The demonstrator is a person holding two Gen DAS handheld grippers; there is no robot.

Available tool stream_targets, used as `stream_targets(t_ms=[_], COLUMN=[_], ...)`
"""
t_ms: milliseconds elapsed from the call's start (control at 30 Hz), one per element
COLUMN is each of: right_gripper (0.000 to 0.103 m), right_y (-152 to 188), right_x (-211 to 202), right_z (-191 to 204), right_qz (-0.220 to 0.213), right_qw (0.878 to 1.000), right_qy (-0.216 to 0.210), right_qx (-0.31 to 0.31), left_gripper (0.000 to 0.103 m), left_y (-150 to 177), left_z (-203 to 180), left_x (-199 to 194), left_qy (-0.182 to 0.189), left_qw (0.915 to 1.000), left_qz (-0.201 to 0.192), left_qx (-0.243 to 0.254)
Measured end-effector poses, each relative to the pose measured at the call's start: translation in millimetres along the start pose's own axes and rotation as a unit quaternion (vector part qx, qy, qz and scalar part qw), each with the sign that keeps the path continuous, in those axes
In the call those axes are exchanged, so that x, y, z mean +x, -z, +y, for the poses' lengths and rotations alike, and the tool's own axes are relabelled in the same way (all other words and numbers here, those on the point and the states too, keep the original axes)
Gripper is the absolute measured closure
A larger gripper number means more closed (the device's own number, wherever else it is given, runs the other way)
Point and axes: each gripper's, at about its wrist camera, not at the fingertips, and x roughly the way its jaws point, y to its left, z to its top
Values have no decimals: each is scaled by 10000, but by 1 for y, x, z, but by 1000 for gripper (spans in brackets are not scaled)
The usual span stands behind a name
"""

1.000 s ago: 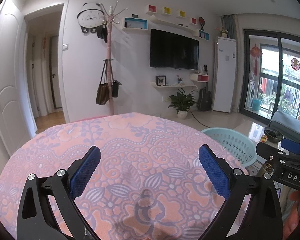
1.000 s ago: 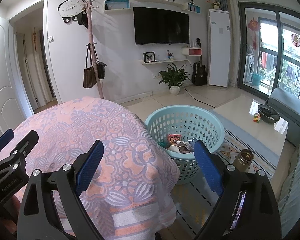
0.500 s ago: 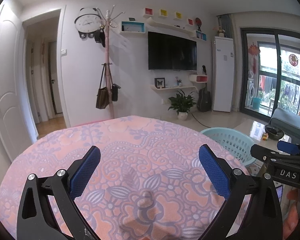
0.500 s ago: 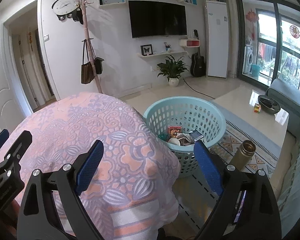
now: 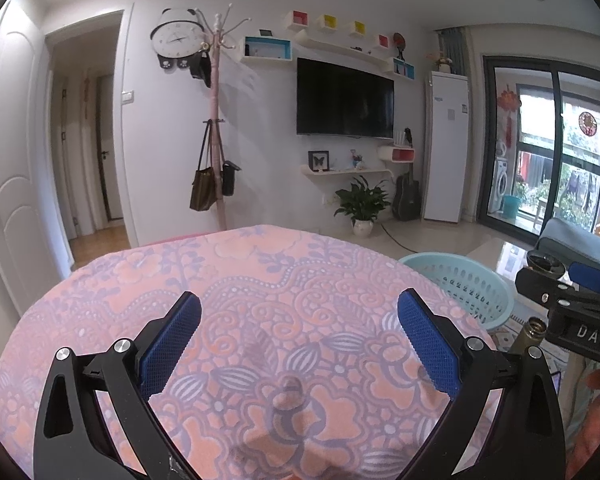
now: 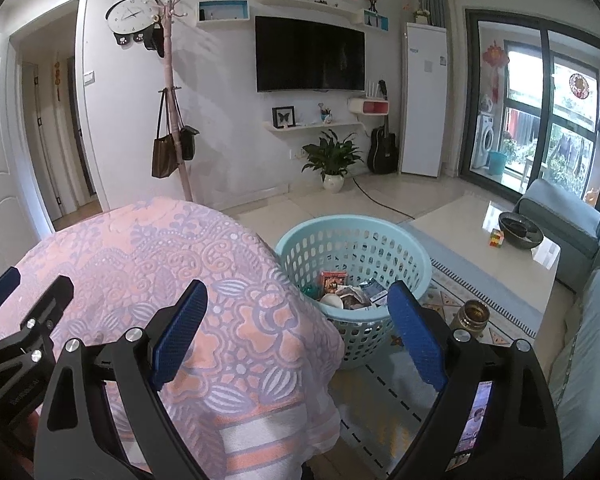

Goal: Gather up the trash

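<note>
A light blue plastic basket (image 6: 380, 240) stands on the floor beside a table covered with a pink and purple patterned cloth (image 5: 260, 300). Several pieces of trash (image 6: 348, 292) lie in the basket: packets, wrappers and a white cup. My left gripper (image 5: 298, 320) is open and empty above the cloth. My right gripper (image 6: 296, 312) is open and empty, above the table's right edge with the basket just beyond it. The basket's rim also shows in the left wrist view (image 5: 460, 276), and the right gripper shows there at the right edge (image 5: 572, 308).
A brass-coloured metal flask (image 6: 474, 316) stands on the rug right of the basket. A glossy coffee table (image 6: 480, 232) carries a dark bowl (image 6: 520, 230) and a small cube. A grey sofa (image 6: 560, 212) is at the right. A coat rack (image 6: 172, 100) and potted plant (image 6: 332, 160) stand by the far wall.
Both views have tilted slightly upward and back, so the table and basket sit a little lower in the frames. Both grippers stay open and empty.
</note>
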Motion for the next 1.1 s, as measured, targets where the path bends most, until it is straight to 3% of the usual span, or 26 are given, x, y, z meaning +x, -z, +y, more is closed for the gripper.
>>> stream_targets(t_ms=[367, 1100], right_gripper=[16, 16], right_y=[-3, -2], right_x=[-11, -10], right_z=[6, 11], right_qz=[-235, -256], right_qw=[9995, 9994], right_qy=[127, 137], right_qx=[-145, -187], left_gripper=[8, 8], left_y=[2, 3], left_z=[-1, -2], left_x=[1, 3], left_qy=[-14, 74], left_qw=[10000, 9998], left_qz=[32, 170], left_qx=[10, 36])
